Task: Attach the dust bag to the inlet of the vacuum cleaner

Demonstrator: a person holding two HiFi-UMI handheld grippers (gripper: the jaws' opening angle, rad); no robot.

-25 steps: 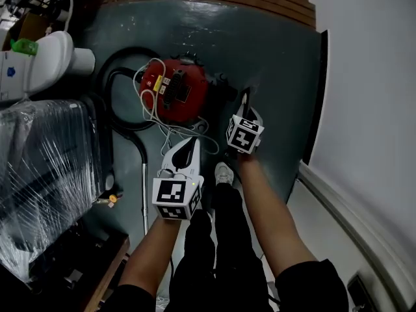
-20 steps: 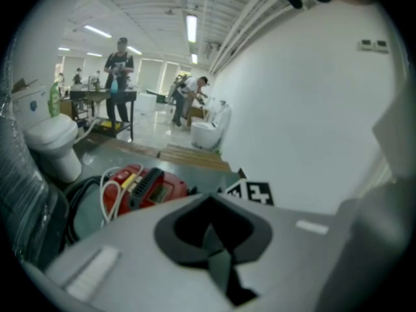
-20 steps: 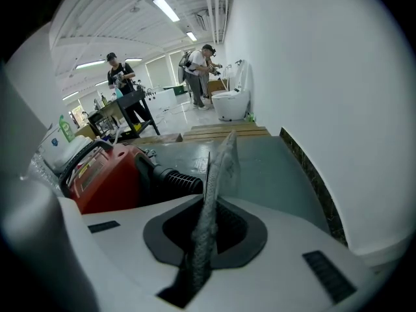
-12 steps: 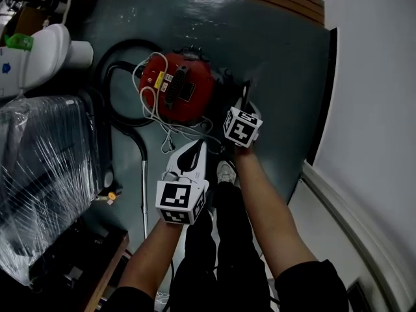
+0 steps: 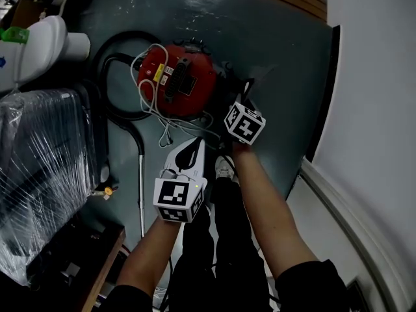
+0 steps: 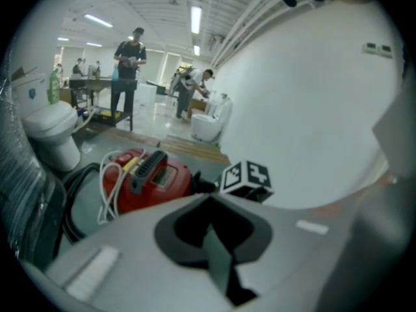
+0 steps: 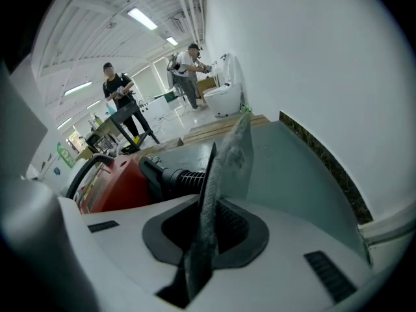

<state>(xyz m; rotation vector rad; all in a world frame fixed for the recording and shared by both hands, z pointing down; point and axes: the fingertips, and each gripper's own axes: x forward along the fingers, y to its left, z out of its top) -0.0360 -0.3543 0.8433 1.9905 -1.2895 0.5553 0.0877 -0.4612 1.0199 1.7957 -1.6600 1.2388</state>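
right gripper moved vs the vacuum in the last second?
No, not noticeably. In the head view the right gripper, holding the dust bag, sits just right of the red vacuum cleaner, same gap as before; only the camera shifted.

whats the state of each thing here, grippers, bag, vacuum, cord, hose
left gripper: shut, empty
right gripper: shut on dust bag
dust bag: flat, held edge-on, not on the vacuum
vacuum cleaner: upright on floor, closed
white cord: loose over vacuum
black hose: curled on floor
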